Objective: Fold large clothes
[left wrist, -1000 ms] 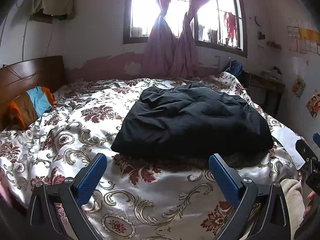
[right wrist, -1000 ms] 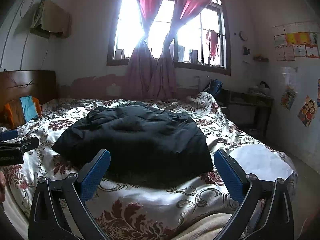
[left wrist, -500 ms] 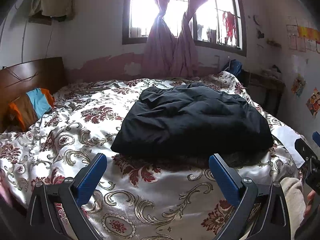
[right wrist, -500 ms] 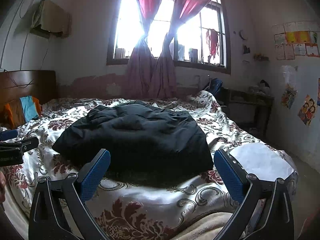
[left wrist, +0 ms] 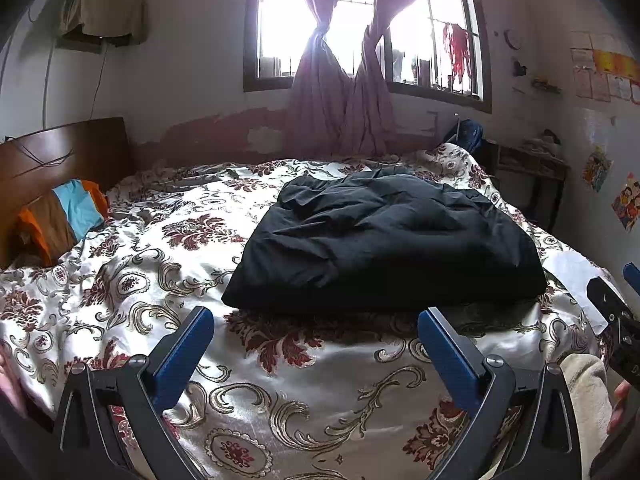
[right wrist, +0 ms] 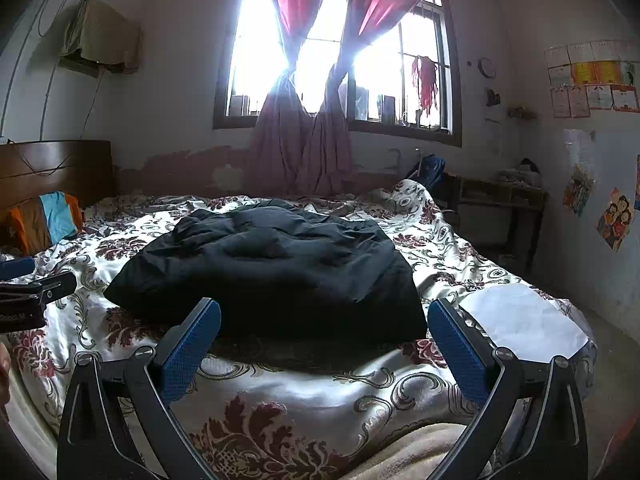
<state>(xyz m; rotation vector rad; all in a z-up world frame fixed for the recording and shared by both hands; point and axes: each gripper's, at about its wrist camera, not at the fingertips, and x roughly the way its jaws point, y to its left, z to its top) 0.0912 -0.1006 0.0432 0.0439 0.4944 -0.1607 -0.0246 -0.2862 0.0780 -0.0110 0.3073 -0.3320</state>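
Note:
A large black padded garment [left wrist: 380, 240] lies folded in a thick bundle on the floral bedspread [left wrist: 160, 264], right of the bed's middle. It also shows in the right wrist view [right wrist: 272, 272]. My left gripper [left wrist: 316, 344] is open and empty, held above the bedspread just short of the garment's near edge. My right gripper [right wrist: 324, 340] is open and empty, also just short of the near edge. The right gripper shows at the right edge of the left wrist view [left wrist: 612, 320], and the left gripper at the left edge of the right wrist view [right wrist: 32, 292].
A wooden headboard [left wrist: 60, 156] and a striped pillow [left wrist: 64, 216] stand at the left. A white sheet corner [right wrist: 520, 320] lies at the bed's right corner. A small table [right wrist: 500, 204] stands by the right wall. A curtained window [right wrist: 332, 60] is behind the bed.
Both views have shifted very slightly; the grippers stay open and the garment has not moved.

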